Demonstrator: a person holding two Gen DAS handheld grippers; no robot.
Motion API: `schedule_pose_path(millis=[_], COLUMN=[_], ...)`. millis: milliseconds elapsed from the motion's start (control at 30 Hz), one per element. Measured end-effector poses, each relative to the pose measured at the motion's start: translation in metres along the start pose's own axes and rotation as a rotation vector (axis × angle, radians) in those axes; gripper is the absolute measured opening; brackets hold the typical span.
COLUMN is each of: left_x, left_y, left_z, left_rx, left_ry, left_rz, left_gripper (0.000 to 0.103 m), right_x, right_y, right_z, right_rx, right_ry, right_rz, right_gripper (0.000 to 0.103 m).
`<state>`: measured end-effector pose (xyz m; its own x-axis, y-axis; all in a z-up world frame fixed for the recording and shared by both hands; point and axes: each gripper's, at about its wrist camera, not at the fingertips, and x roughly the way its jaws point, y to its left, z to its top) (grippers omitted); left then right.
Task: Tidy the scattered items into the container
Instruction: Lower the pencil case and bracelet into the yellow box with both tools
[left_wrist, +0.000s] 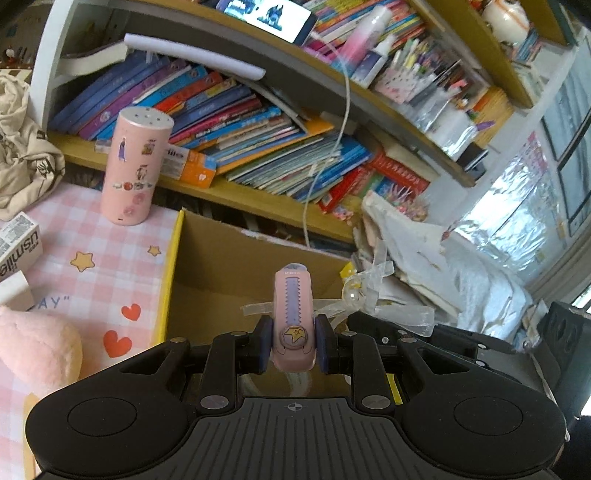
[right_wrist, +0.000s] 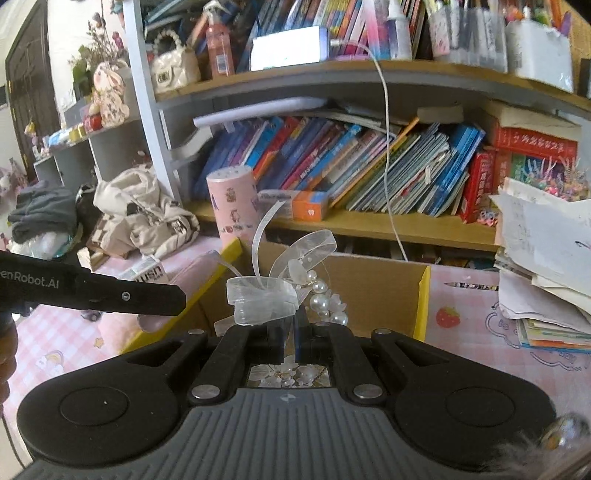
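My left gripper (left_wrist: 292, 341) is shut on a pink utility knife (left_wrist: 293, 314) with a purple slider and a star button, held upright over the open cardboard box (left_wrist: 221, 266) with yellow edges. My right gripper (right_wrist: 290, 332) is shut on a white ribbon-and-pearl hair ornament (right_wrist: 284, 291), held above the same box (right_wrist: 373, 291). The ornament also shows in the left wrist view (left_wrist: 364, 295), just right of the knife. The left gripper's black arm (right_wrist: 92, 290) shows at the left of the right wrist view.
A pink cylinder (left_wrist: 135, 162) stands on the pink checked tablecloth (left_wrist: 92, 236) behind the box, with a white "usmile" carton (left_wrist: 18, 243) and a pink plush (left_wrist: 37, 350) to the left. Bookshelves (right_wrist: 369, 221) rise behind. Stacked papers (right_wrist: 546, 258) lie to the right.
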<state>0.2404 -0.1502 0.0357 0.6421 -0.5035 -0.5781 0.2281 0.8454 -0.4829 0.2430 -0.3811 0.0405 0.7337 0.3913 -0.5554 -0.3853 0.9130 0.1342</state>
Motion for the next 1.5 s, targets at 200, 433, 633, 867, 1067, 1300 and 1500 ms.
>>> schedule_pose_path(millis=[200, 433, 633, 867, 1067, 1300, 1500], left_x=[0.029, 0.061, 0.081, 0.095, 0.105, 0.115, 0.122], left_y=[0.009, 0.011, 0.011, 0.009, 0.008, 0.007, 0.007], left_z=[0.004, 0.005, 0.007, 0.010, 0.013, 0.010, 0.008], left_rx=[0.009, 0.086, 0.144, 0.205, 0.236, 0.252, 0.262], left_ry=[0.050, 0.104, 0.144, 0.158, 0.178, 0.217, 0.235], left_rz=[0.047, 0.112, 0.154, 0.186, 0.197, 0.199, 0.202], left_gripper=[0.023, 0.023, 0.023, 0.023, 0.023, 0.023, 0.023], right_x=[0.031, 0.059, 0.080, 0.097, 0.110, 0.124, 0.130], right_y=[-0.014, -0.028, -0.034, -0.037, -0.040, -0.040, -0.042], right_z=[-0.001, 0.002, 0.011, 0.020, 0.019, 0.015, 0.013], right_rx=[-0.013, -0.042, -0.118, -0.201, -0.227, -0.248, -0.238], right_ry=[0.067, 0.130, 0.193, 0.250, 0.303, 0.373, 0.400], right_rz=[0.008, 0.005, 0.011, 0.026, 0.041, 0.055, 0.051], right_gripper=[0.005, 0.005, 0.005, 0.005, 0.005, 0.005, 0.005])
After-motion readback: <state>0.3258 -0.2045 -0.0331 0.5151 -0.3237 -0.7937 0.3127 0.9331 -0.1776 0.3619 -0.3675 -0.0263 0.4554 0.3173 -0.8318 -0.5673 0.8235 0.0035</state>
